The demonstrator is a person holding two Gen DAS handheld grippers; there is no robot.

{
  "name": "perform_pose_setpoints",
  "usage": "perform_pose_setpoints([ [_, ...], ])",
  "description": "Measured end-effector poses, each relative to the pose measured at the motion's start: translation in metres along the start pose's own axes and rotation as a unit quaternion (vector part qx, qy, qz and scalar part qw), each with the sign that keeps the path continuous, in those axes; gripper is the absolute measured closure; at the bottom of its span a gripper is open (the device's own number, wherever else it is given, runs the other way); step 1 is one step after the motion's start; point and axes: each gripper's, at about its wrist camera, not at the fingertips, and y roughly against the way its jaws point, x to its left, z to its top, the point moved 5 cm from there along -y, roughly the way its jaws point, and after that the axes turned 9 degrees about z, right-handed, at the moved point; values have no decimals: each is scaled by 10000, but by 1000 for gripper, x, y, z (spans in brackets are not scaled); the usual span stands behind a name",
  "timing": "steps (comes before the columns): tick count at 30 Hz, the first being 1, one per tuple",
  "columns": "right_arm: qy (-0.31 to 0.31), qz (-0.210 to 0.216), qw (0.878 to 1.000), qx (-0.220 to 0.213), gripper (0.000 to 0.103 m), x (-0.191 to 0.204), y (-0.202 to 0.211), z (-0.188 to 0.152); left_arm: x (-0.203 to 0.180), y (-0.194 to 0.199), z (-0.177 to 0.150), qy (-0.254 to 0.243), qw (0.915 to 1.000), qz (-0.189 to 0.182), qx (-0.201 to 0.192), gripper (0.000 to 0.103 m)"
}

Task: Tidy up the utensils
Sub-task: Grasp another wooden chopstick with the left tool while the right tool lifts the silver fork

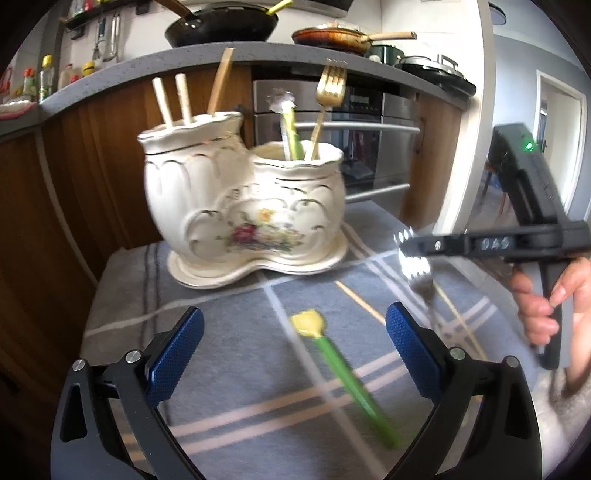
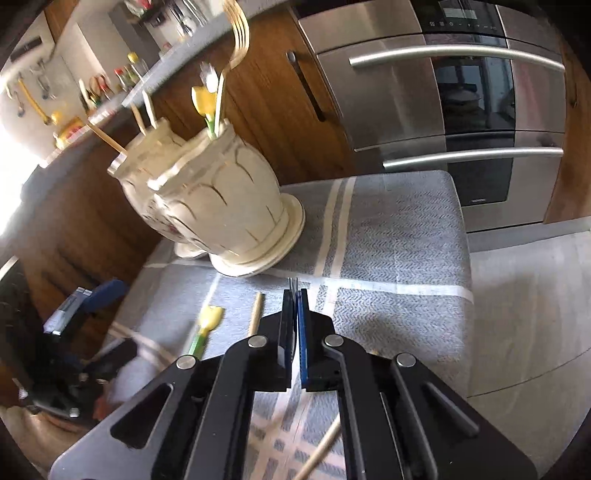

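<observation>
A cream double ceramic utensil holder [image 1: 243, 206] stands at the back of a grey checked cloth [image 1: 258, 387]; it also shows in the right wrist view [image 2: 218, 206]. It holds chopsticks [image 1: 173, 99], a gold fork [image 1: 328, 92] and a tulip-handled utensil [image 1: 290, 129]. My left gripper [image 1: 295, 354] is open above a yellow-tulip, green-stemmed utensil [image 1: 332, 362] lying on the cloth. My right gripper [image 2: 295, 306] is shut on a silver fork [image 1: 417, 273], held above the cloth right of the holder; it shows from the side in the left wrist view [image 1: 410, 245].
Loose chopsticks [image 2: 255, 314] lie on the cloth. A steel oven [image 2: 443, 110] and wooden cabinets stand behind. Pans [image 1: 221, 26] sit on the counter above. The cloth's right edge drops to a grey floor [image 2: 524, 295].
</observation>
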Motion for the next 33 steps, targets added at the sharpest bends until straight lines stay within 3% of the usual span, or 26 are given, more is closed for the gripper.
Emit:
perform_pose_setpoints([
  [4,20,215,9997,-110,101,-2,20,-1,-28,-8,-1,-67,9994,-113,328,10],
  [8,86,402,9990,-154,101,-5,35,-4,-53,-22,-2,-182,9964,-206,803,41],
  [11,132,499,9985,-174,101,-5,42,-9,-67,-35,-2,-186,9929,-241,1153,56],
  [17,224,730,9968,-224,101,-1,55,-19,-76,-58,-5,-187,9866,-156,1613,70],
  [20,342,865,9953,-257,101,5,62,-22,-81,-59,-5,-479,9868,28,1548,74],
  [21,364,887,9950,-271,101,6,64,-23,-81,-60,-5,-513,9864,17,1559,87],
  [22,374,902,9948,-282,101,7,65,-23,-82,-59,-4,-590,9860,33,1558,90],
  [26,329,982,9942,-288,101,9,65,-24,-82,-59,-2,-850,9856,47,1461,95],
  [33,355,1091,9927,-367,101,19,68,-23,-60,-45,3,-692,9900,-79,1230,98],
])
